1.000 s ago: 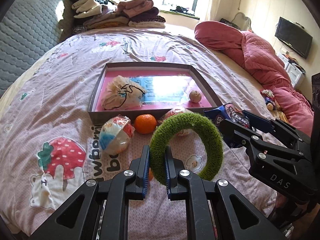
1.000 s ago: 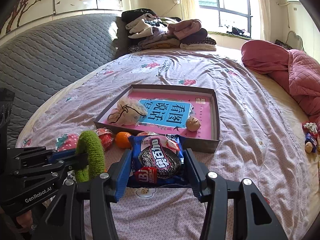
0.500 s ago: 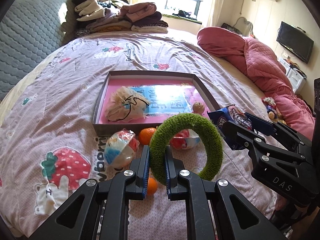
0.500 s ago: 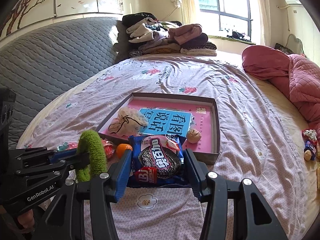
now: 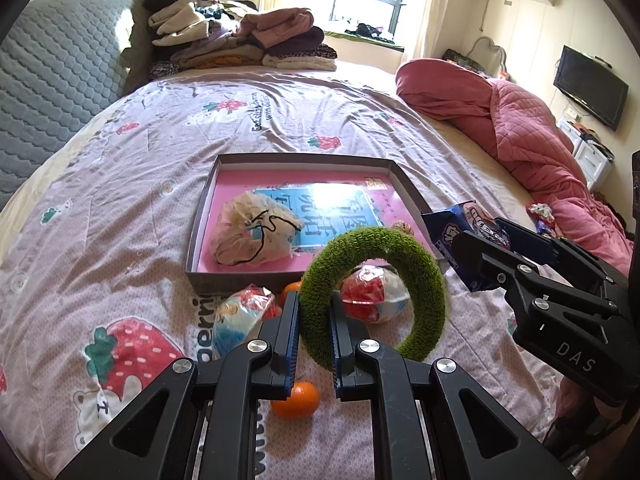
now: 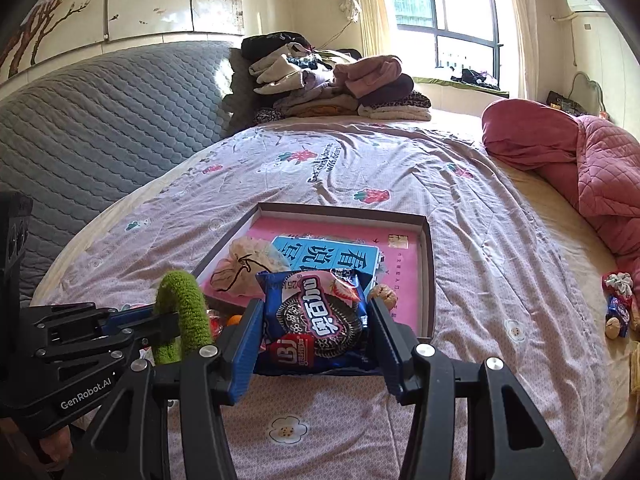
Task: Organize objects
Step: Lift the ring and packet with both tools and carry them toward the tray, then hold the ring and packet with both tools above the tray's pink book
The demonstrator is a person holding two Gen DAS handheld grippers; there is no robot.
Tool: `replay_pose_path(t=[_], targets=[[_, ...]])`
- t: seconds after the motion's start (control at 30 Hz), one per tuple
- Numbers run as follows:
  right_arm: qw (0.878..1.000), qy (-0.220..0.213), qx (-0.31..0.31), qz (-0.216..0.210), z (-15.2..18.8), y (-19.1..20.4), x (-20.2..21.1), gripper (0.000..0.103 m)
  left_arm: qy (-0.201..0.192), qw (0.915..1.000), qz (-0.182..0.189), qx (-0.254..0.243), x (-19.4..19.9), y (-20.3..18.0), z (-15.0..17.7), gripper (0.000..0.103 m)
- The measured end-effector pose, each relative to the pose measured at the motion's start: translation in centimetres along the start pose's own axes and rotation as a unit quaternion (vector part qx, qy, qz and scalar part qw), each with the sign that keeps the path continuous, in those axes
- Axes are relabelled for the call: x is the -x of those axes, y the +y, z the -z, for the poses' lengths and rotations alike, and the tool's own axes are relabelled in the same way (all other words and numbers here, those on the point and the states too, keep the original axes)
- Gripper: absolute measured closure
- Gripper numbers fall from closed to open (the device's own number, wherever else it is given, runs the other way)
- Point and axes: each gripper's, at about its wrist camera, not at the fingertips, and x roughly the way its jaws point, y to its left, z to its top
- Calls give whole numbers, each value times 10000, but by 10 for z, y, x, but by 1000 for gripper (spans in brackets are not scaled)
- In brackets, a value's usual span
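My left gripper [image 5: 314, 316] is shut on a green fuzzy ring [image 5: 424, 280] and holds it upright above the bedspread; the ring also shows in the right wrist view [image 6: 184, 312]. My right gripper [image 6: 316, 320] is shut on a blue cookie packet [image 6: 316, 316], held above the bed just in front of the shallow box [image 6: 428, 264]. The box [image 5: 200, 224] has a pink and blue bottom and holds a cloth pouch [image 5: 252, 236] and a walnut [image 6: 382, 296]. Two wrapped balls [image 5: 244, 316] [image 5: 376, 296] and two oranges [image 5: 296, 400] [image 5: 290, 290] lie on the bedspread before the box.
Folded clothes [image 5: 240, 40] are piled at the far end of the bed. A pink quilt [image 5: 520, 132] lies along the right side. Small snacks and toys [image 6: 618, 308] lie at the right edge. A grey padded headboard [image 6: 100, 120] stands to the left.
Both grippers have risen and drawn back a little with their objects still held. A second orange below the left gripper has come into view.
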Motion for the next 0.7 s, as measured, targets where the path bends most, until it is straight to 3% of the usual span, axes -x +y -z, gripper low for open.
replay_pose_path(t=[0.7], targets=[[10000, -22, 63, -23, -23, 1, -19, 51, -39, 9999, -80, 68, -12, 15, -19, 90]])
